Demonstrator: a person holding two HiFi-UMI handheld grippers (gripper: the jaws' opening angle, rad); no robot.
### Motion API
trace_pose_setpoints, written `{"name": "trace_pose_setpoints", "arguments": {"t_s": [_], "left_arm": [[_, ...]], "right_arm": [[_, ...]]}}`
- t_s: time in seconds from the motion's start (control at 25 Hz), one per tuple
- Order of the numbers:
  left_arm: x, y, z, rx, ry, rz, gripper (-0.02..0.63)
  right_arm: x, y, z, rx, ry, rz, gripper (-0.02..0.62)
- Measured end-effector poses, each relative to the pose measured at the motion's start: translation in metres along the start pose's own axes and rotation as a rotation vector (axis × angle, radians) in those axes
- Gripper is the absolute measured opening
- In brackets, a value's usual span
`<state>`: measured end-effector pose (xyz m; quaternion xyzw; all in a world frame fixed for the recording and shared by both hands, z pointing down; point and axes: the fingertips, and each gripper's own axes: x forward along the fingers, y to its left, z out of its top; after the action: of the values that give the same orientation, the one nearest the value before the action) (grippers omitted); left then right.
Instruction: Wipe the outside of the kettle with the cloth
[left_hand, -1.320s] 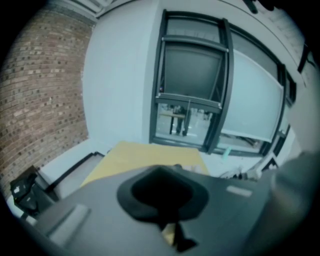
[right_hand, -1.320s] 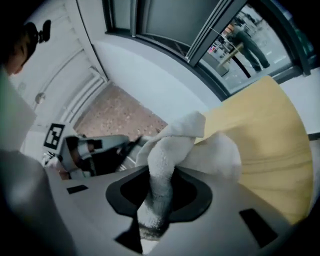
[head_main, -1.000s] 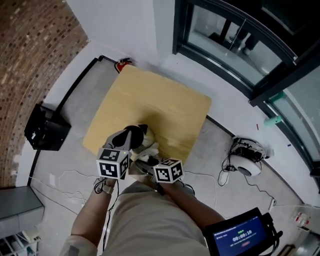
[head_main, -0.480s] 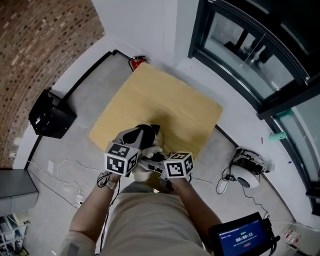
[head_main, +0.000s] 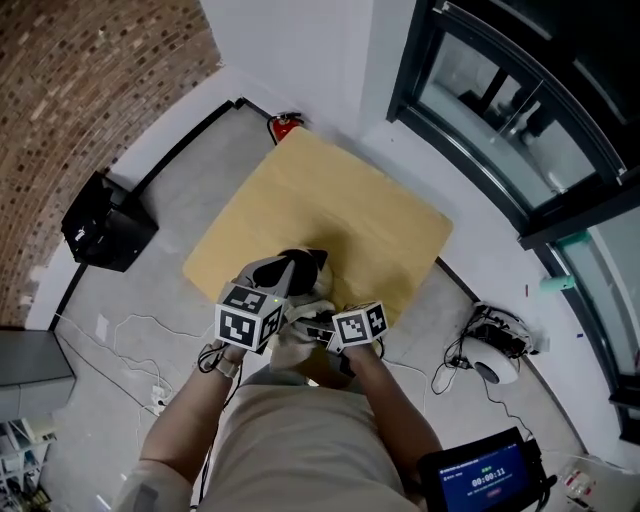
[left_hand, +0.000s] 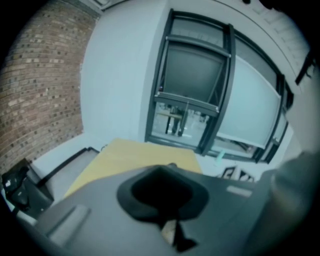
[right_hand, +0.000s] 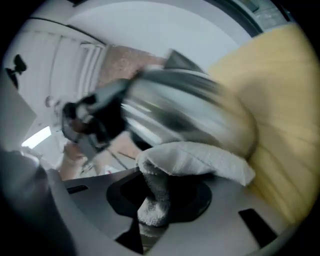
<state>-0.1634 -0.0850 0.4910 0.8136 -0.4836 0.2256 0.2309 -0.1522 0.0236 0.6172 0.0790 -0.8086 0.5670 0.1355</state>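
Kettle (right_hand: 185, 110) is motion-blurred and partly hidden behind the cloth (right_hand: 200, 160)

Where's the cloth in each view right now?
Head view: cloth low centre, just below the kettle.
Left gripper view: not in it.
Right gripper view: lower centre, pinched by the right gripper, kettle above.
Shared landmark: the wooden table, in all three views.

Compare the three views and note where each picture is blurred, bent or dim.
Head view: sharp and evenly lit, though the window frame bows with the wide lens. Left gripper view: soft throughout, dark at the corners, the window frame curved. Right gripper view: the kettle is smeared by motion blur, the cloth is clearer, and the edges darken.
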Motion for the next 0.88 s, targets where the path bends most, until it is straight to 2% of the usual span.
{"name": "trace_pose_setpoints", "arguments": {"t_s": [0.08, 0.12, 0.16, 0.28, 0.32, 0.36, 0.44, 0.48, 0.56, 0.68, 0.76, 0.88], "left_arm": [[0.001, 0.001, 0.000, -0.021, 0.001, -0.007, -0.014], [0.001, 0.001, 0.001, -0.022, 0.001, -0.004, -0.014], [0.001, 0.002, 0.000, -0.015, 0.000, 0.005, -0.014], [0.002, 0.004, 0.000, 0.011, -0.002, 0.033, -0.014], [0.003, 0.004, 0.000, 0.004, 0.000, 0.031, -0.014], [0.006, 0.003, 0.001, -0.012, 0.004, 0.024, -0.014], [0.010, 0.000, 0.004, -0.059, 0.015, -0.002, -0.014], [0.010, 0.000, 0.004, -0.089, 0.020, -0.013, -0.014], [0.007, 0.005, 0.004, -0.179, 0.010, -0.025, -0.014], [0.000, 0.018, 0.004, -0.426, -0.057, -0.055, -0.014], [-0.002, 0.013, -0.001, -0.573, -0.073, -0.140, -0.014], [-0.005, -0.004, -0.007, -0.663, -0.049, -0.229, -0.014]], "right_arm": [[-0.006, -0.064, -0.017, 0.204, -0.033, -0.118, 0.104], [-0.010, -0.072, -0.018, 0.264, -0.061, -0.119, 0.104], [-0.010, -0.059, -0.015, 0.256, -0.071, -0.081, 0.104], [0.017, 0.023, -0.004, 0.045, 0.008, 0.067, 0.104], [0.031, 0.038, 0.000, 0.027, 0.012, 0.096, 0.106], [0.042, 0.042, 0.006, 0.061, -0.009, 0.114, 0.106], [0.049, 0.034, 0.016, 0.196, -0.079, 0.132, 0.104], [0.046, 0.028, 0.016, 0.234, -0.100, 0.127, 0.104], [0.029, 0.016, 0.013, 0.229, -0.113, 0.086, 0.104], [-0.013, -0.007, 0.024, 0.229, -0.199, 0.030, 0.104], [-0.044, -0.030, 0.038, 0.253, -0.275, -0.006, 0.106], [-0.088, -0.056, 0.062, 0.259, -0.367, -0.074, 0.106]]}}
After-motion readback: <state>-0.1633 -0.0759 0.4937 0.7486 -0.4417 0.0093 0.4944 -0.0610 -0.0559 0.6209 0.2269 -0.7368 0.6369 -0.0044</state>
